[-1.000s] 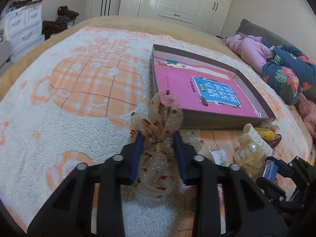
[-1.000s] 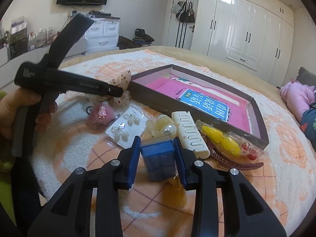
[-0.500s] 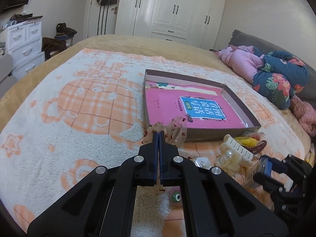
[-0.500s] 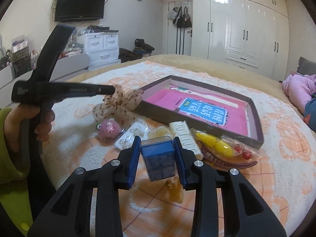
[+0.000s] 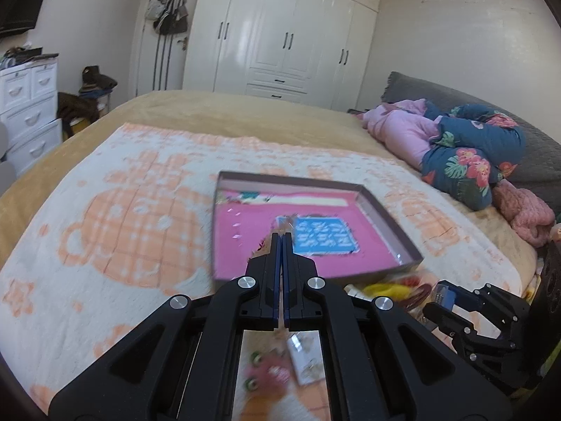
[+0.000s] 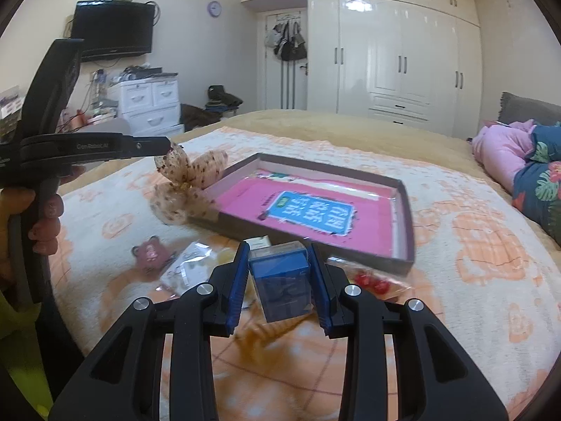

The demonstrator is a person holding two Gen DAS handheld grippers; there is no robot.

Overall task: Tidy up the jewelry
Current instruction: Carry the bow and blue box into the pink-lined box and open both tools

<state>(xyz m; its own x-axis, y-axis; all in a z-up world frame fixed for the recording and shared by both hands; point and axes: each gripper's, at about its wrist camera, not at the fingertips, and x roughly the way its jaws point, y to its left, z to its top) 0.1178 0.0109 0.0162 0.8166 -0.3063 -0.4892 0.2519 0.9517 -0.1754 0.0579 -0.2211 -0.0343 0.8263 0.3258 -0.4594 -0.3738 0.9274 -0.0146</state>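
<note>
My left gripper (image 5: pixel 282 238) is shut on a sheer beige bow with red specks (image 6: pixel 186 182). The bow hangs in the air from its tip (image 6: pixel 167 146), beside the near left corner of the shallow brown box (image 6: pixel 406 221). In the left wrist view only a sliver of the bow (image 5: pixel 264 247) shows past the closed fingers. A pink book with a blue label (image 5: pixel 320 236) lies inside the box (image 5: pixel 384 215). My right gripper (image 6: pixel 280 273) is shut on a small blue clear-lidded case (image 6: pixel 280 279), held above the blanket; the left wrist view shows this gripper (image 5: pixel 447 301) at lower right.
On the orange and white blanket (image 6: pixel 491 245) lie a pink bear clip (image 6: pixel 150 256), a card of earrings (image 6: pixel 189 270) and a packet of red beads (image 6: pixel 371 282). A yellow clip (image 5: pixel 385 289) lies near the box's front wall. Pink and floral bedding (image 5: pixel 455 147) is piled at the right.
My left gripper closed on the bow and lifted it off the blanket toward the box. The right gripper rose a little, still holding the blue case.
</note>
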